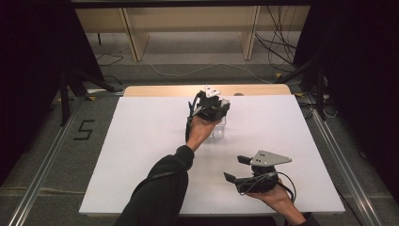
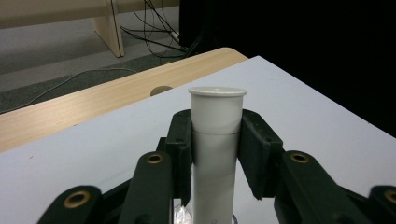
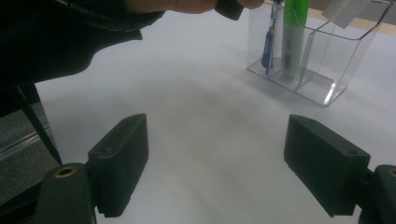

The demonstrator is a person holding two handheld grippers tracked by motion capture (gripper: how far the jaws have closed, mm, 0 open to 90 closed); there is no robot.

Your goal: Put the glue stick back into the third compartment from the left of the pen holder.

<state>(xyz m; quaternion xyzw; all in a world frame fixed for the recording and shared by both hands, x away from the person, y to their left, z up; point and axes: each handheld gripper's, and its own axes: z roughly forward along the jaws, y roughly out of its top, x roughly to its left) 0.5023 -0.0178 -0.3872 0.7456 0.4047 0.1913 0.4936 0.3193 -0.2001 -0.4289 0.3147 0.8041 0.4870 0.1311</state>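
Observation:
My left gripper (image 2: 215,142) is shut on a white cylindrical tube (image 2: 217,105) with a flat rimmed cap, held upright between the pads. From above, the left gripper (image 1: 210,109) hangs over a clear plastic organizer (image 1: 220,132) at the table's far middle. In the right gripper view, that organizer (image 3: 322,70) has several compartments, with a blue pen (image 3: 270,42) and a green-topped marker (image 3: 294,32) standing in the left ones. My right gripper (image 3: 217,163) is open with nothing between its jaws, and sits near the front right of the table (image 1: 236,168).
The white table top (image 1: 141,141) ends in a wooden strip (image 1: 155,90) at the far edge. Beyond it are wooden furniture legs (image 1: 136,37) and loose cables (image 1: 277,47) on the floor. Metal rails (image 1: 42,174) run along both sides.

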